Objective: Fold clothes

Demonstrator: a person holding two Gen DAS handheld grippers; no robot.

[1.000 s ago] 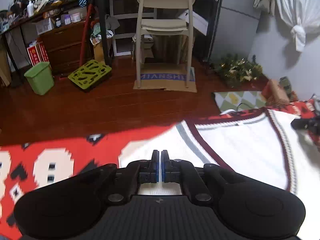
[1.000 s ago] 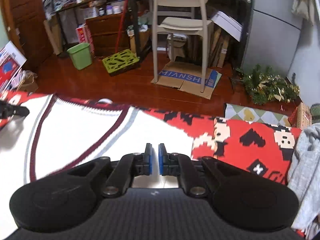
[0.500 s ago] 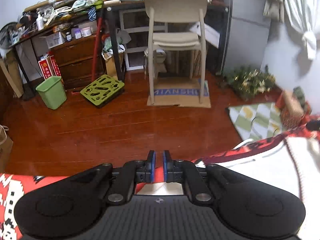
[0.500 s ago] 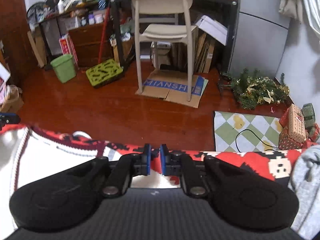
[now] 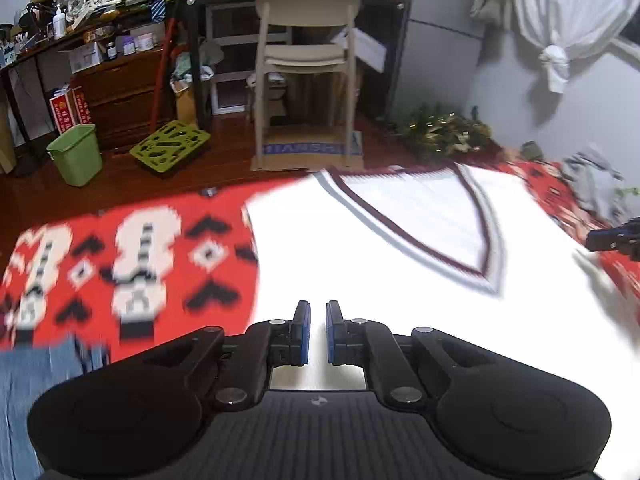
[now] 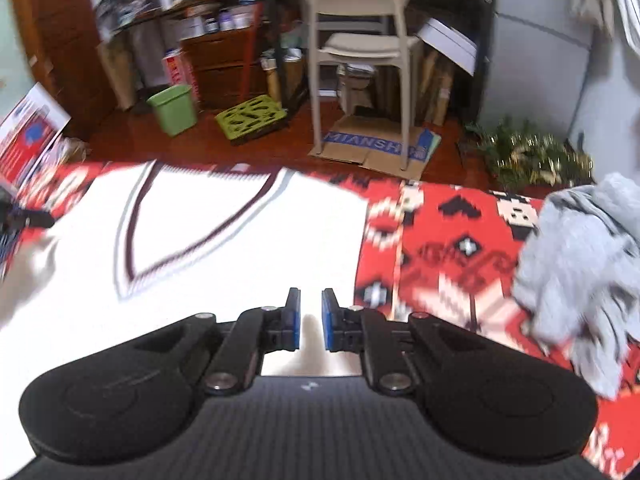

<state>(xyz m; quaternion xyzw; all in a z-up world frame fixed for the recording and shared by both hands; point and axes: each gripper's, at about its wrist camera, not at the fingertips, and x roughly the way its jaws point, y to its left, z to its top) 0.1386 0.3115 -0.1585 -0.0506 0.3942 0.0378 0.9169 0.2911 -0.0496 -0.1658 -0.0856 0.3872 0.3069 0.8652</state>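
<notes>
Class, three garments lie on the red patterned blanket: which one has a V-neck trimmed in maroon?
The white vest, spread flat mid-blanket. The grey garment lies crumpled and the blue one shows no trim.

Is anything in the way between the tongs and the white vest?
No, nothing visible. The white vest lies right under the left tongs and the right tongs, on the red blanket. The grey clothes lie off to the side.

The white vest (image 5: 400,264) is soft knit cloth with maroon-and-grey ribbed trim, lying on a woven red patterned blanket (image 5: 132,256) — matt, slightly coarse. The floor (image 5: 132,184) is glossy dark wood; the chair (image 5: 306,20) smooth matt plastic, standing on cardboard (image 6: 376,148).
</notes>
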